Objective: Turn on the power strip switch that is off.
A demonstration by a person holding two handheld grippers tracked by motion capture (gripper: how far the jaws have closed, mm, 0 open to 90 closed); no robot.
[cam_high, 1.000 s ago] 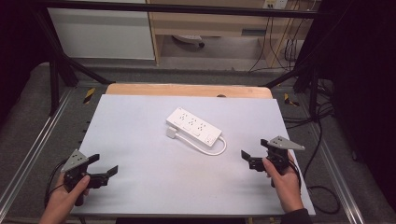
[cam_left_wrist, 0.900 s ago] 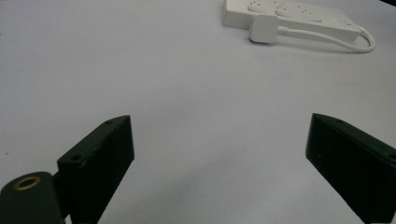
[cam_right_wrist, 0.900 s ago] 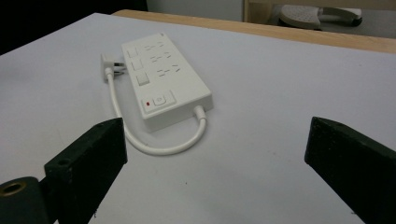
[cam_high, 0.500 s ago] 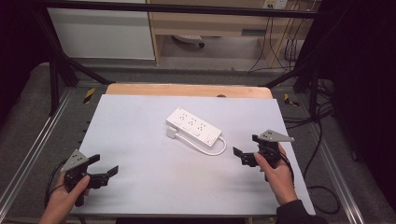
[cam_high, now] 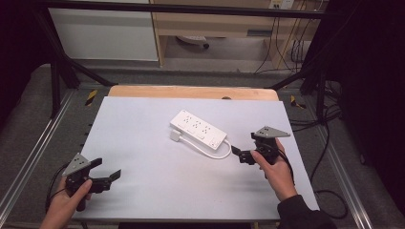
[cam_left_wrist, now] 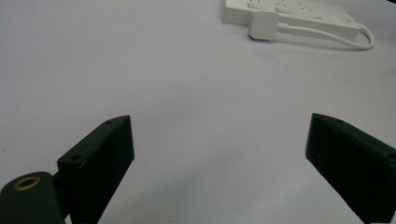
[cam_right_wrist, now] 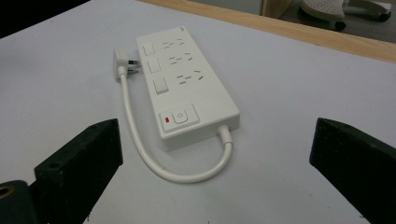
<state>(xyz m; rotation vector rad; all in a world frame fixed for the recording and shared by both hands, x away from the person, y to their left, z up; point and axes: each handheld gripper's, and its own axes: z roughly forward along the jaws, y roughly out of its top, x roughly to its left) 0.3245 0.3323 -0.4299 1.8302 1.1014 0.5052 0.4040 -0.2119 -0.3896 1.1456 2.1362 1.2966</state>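
Smooth white plastic power strip [cam_right_wrist: 189, 88], matt table [cam_high: 143, 143]

Even overhead light falls on the pale worktop [cam_high: 143, 143]; its surroundings sink into darkness. Shadows are soft. The claw views are slightly blurred, the near jaws out of focus.

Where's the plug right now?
In the high view the plug lies on the table beside the power strip's near-left end, its cable looping toward the right gripper.
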